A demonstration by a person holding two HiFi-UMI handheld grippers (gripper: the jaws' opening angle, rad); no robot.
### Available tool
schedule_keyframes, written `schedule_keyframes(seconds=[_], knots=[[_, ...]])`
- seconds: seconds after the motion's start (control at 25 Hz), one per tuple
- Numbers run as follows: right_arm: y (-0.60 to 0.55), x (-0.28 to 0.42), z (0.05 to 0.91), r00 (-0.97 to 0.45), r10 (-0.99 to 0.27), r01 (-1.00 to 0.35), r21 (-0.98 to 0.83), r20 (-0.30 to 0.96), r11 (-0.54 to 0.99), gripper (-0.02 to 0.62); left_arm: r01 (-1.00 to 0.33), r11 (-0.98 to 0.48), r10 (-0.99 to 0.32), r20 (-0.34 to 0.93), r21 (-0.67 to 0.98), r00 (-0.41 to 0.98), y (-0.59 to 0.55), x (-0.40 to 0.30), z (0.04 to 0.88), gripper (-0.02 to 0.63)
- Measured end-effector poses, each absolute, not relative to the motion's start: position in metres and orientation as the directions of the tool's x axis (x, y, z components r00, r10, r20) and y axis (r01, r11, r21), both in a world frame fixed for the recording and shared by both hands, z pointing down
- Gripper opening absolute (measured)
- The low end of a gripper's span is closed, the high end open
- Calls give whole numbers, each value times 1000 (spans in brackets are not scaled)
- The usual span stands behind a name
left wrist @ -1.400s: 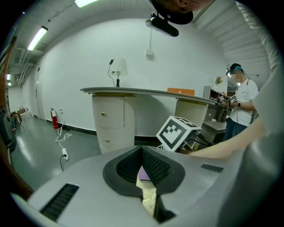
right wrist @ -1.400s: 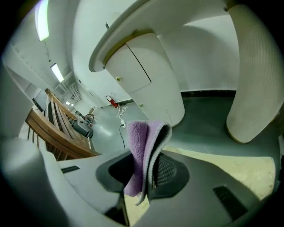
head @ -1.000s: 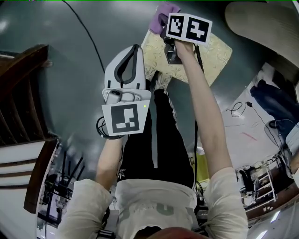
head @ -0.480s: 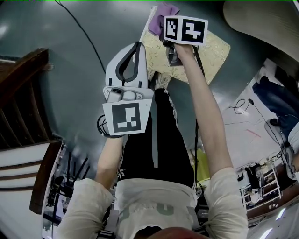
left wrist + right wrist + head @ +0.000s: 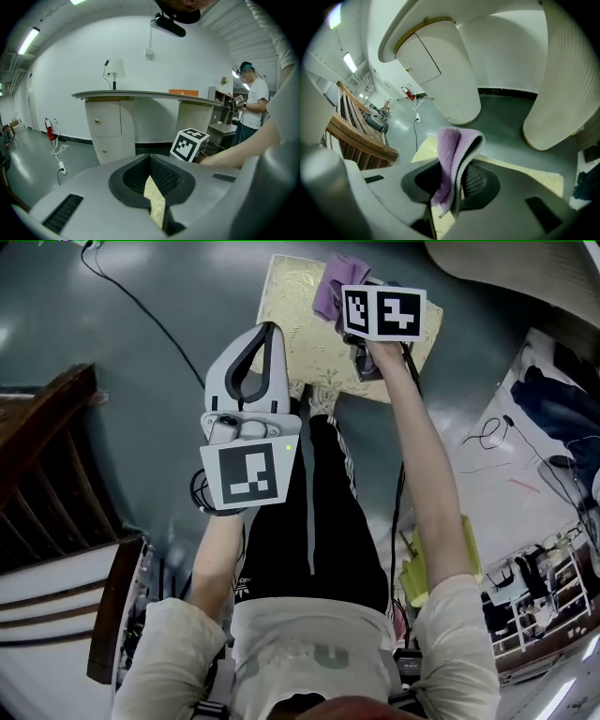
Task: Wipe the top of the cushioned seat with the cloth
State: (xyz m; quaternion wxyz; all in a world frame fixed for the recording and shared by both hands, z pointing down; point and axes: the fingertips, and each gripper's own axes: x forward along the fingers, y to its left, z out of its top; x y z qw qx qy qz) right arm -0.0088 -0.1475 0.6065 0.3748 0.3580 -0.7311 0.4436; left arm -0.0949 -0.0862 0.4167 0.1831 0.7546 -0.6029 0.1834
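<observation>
The cushioned seat [image 5: 302, 343] is a square pad with a yellow pattern, lying on the grey floor beyond the person's legs. My right gripper [image 5: 354, 310] reaches over its far right part, shut on a purple cloth [image 5: 335, 285] that sticks out past the marker cube. In the right gripper view the folded cloth [image 5: 457, 154] stands up between the jaws, with the cushion [image 5: 546, 180] below. My left gripper [image 5: 268, 332] hovers above the cushion's near left edge, jaws together and holding nothing. A sliver of cushion [image 5: 155, 206] shows through its slit.
A dark wooden stair railing [image 5: 47, 456] runs along the left. A black cable [image 5: 141, 310] trails over the floor. White rounded counter bases [image 5: 450, 75] stand beyond the cushion. Cables and clutter [image 5: 553, 437] lie at the right. Another person [image 5: 253, 105] stands far off.
My right gripper has carried the cloth to the right over the cushion's far part. The head view has shifted, showing more of the cushion. The left gripper has barely moved.
</observation>
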Motion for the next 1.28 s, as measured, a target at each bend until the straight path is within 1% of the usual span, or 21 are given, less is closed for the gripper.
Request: schedule_keyframes(seconds=[0.32, 0.6, 0.92, 1.12, 1.28], knots=[[-141, 61, 607, -381, -221, -891, -293, 898, 347, 97, -957, -285, -832, 484, 47, 272, -95, -66, 413, 6], [-135, 118, 606, -310, -246, -915, -218, 918, 339, 97, -946, -320, -813, 498, 48, 301, -95, -50, 417, 6], [-129, 165, 605, -257, -251, -930, -168, 933, 328, 97, -933, -356, -801, 499, 46, 331, -98, -29, 418, 6], [-126, 189, 604, -209, -252, -928, -111, 945, 355, 97, -928, -371, -800, 492, 45, 344, -100, -18, 419, 6], [-123, 202, 607, -219, -245, -932, -128, 945, 338, 97, -922, -387, -794, 497, 33, 351, -100, -9, 420, 6]])
